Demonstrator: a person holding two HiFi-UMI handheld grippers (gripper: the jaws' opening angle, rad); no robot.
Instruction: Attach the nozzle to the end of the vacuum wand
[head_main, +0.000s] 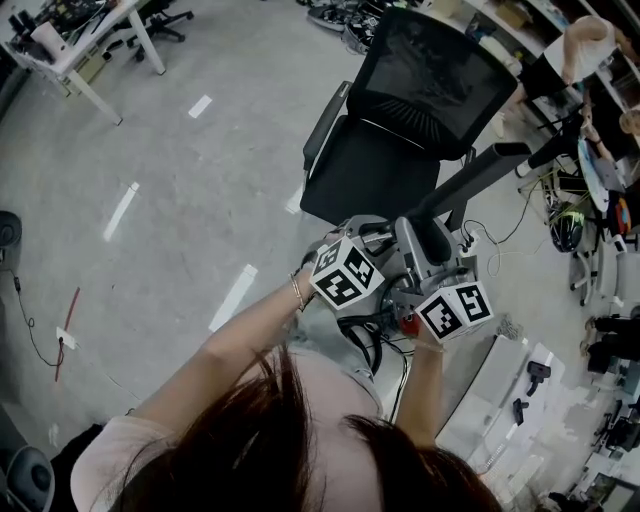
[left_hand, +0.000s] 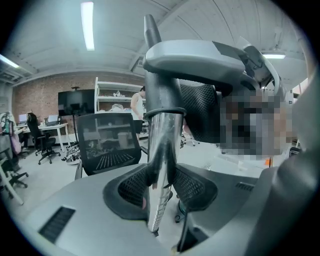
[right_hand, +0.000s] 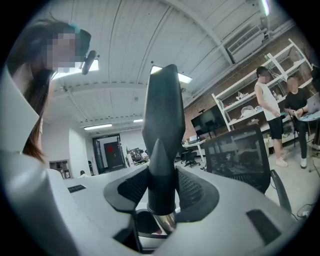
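Observation:
Both grippers are held close together in front of the person's chest. My left gripper (left_hand: 160, 185) is shut on the shiny metal vacuum wand (left_hand: 162, 145), which stands upright between its pads. My right gripper (right_hand: 161, 187) is shut on the black crevice nozzle (right_hand: 162, 125), slanted tip up. The nozzle's round collar sits over the silver wand end (right_hand: 164, 221). From the left gripper view, the right gripper's grey body (left_hand: 210, 60) crosses above the wand, and the nozzle tip (left_hand: 150, 27) pokes up behind it. In the head view the left gripper (head_main: 380, 238) and right gripper (head_main: 422, 255) meet above a chair.
A black mesh office chair (head_main: 420, 110) stands just beyond the grippers. A white desk (head_main: 80, 55) is at the far left. Cables and gear (head_main: 565, 225) lie on the floor at right, with white boxes (head_main: 500, 390) nearer. Two people (right_hand: 270, 112) stand by shelves.

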